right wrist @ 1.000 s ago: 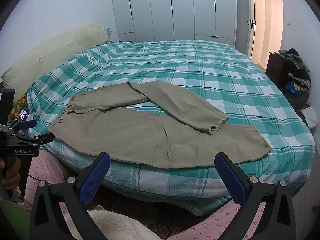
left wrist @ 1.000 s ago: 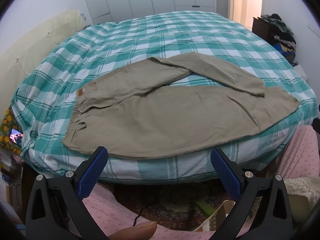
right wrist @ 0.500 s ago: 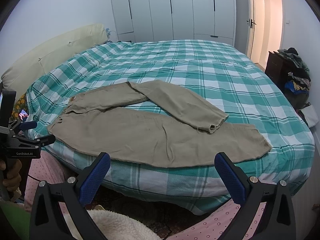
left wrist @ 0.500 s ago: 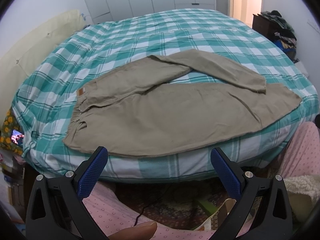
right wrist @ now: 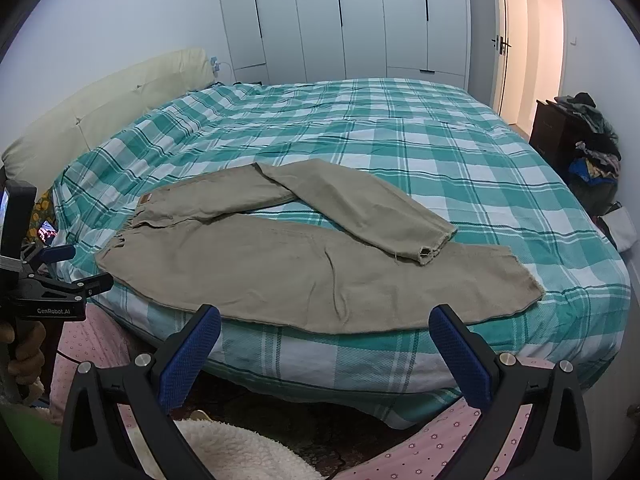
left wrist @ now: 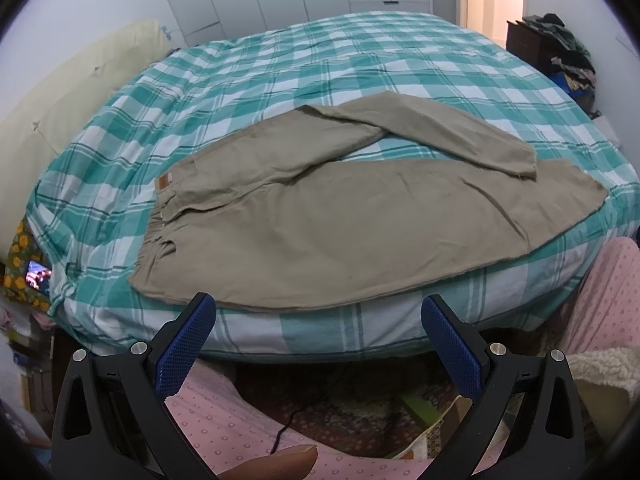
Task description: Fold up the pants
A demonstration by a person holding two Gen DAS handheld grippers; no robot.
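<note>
Khaki pants (left wrist: 352, 216) lie spread along the near edge of the checked bed (left wrist: 320, 60), one leg bent back across the other. The left claw (left wrist: 320, 340) and right claw (right wrist: 325, 344) both hang spread and empty before the mattress edge, short of the cloth.

Khaki-tan pants (left wrist: 340, 216) with small orange-brown waistband patch (left wrist: 163, 181); teal-and-white plaid bedspread (right wrist: 400, 136); cream headboard (right wrist: 104, 108); white wardrobe doors (right wrist: 340, 20); blue gripper pads (right wrist: 188, 356) (black frames); pink dotted clothing (left wrist: 224, 424).
</note>
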